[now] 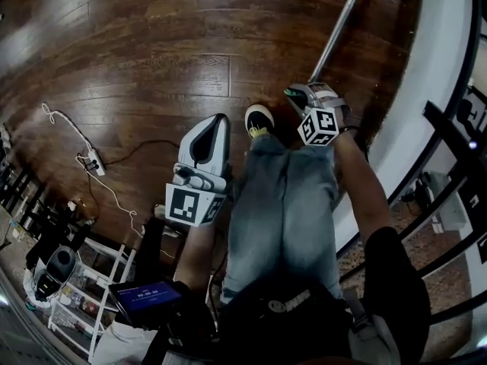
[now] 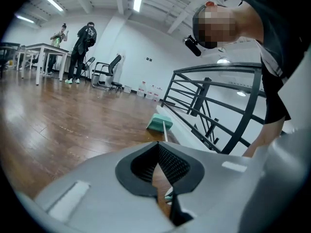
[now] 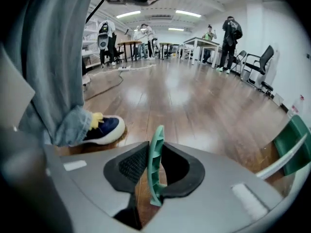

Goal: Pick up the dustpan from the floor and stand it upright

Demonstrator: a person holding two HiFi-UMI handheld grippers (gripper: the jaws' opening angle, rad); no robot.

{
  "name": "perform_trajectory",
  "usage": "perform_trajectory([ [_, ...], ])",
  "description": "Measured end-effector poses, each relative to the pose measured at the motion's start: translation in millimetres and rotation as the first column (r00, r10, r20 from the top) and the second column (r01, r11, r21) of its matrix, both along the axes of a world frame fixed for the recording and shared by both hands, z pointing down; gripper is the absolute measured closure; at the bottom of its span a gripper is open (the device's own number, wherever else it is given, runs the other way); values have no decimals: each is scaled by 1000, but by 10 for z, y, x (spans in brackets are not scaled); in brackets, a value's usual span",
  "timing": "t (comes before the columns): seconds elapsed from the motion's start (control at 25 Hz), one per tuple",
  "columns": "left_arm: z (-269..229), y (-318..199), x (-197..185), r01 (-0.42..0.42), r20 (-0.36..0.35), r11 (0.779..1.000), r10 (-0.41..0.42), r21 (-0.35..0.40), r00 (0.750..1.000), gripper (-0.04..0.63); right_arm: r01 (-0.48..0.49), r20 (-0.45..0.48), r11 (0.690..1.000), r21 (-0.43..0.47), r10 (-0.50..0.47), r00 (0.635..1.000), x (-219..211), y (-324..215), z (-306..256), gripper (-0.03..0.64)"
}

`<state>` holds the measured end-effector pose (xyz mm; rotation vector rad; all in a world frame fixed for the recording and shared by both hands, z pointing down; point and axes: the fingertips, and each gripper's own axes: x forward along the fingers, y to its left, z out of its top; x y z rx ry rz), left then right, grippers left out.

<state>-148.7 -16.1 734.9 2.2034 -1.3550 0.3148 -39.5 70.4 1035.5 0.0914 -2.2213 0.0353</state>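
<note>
The teal-green plastic dustpan [image 2: 159,124] lies low on the dark wood floor [image 1: 152,67], just beside the white kerb [image 2: 194,132] under the black railing [image 2: 209,96]. Its long silver metal pole [image 1: 338,29] runs back to a ribbed green handle end [image 3: 155,161]. That end is pinched edge-on between the right gripper's [image 1: 300,93] narrow jaws. The left gripper [image 1: 209,131] hangs near the person's navy shoe [image 1: 259,119], jaws together on nothing.

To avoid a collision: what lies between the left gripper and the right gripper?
The person's shoe, on the wooden floor; the head view shows it.
</note>
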Motion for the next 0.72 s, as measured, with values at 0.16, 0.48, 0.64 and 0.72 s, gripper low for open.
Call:
perform_trajectory([
  [0.16, -1245, -132, 260, -8, -62, 999, 11, 37, 998, 577, -135, 107, 991, -1, 134, 985, 218, -522, -1820, 540],
  [0.48, -2743, -219, 364, -41, -103, 987, 58, 158, 993, 577, -397, 305, 869, -297, 480, 823, 451, -1042, -3981, 528],
  [0.64, -3239, -410, 303, -33, -118, 972, 62, 234, 991, 577, -404, 356, 785, -469, 587, 727, 402, -1093, -4528, 518],
  [0.72, -3281, -460, 311, -28, -122, 966, 61, 257, 991, 577, -376, 367, 731, -569, 635, 680, 384, -1052, -4628, 518],
])
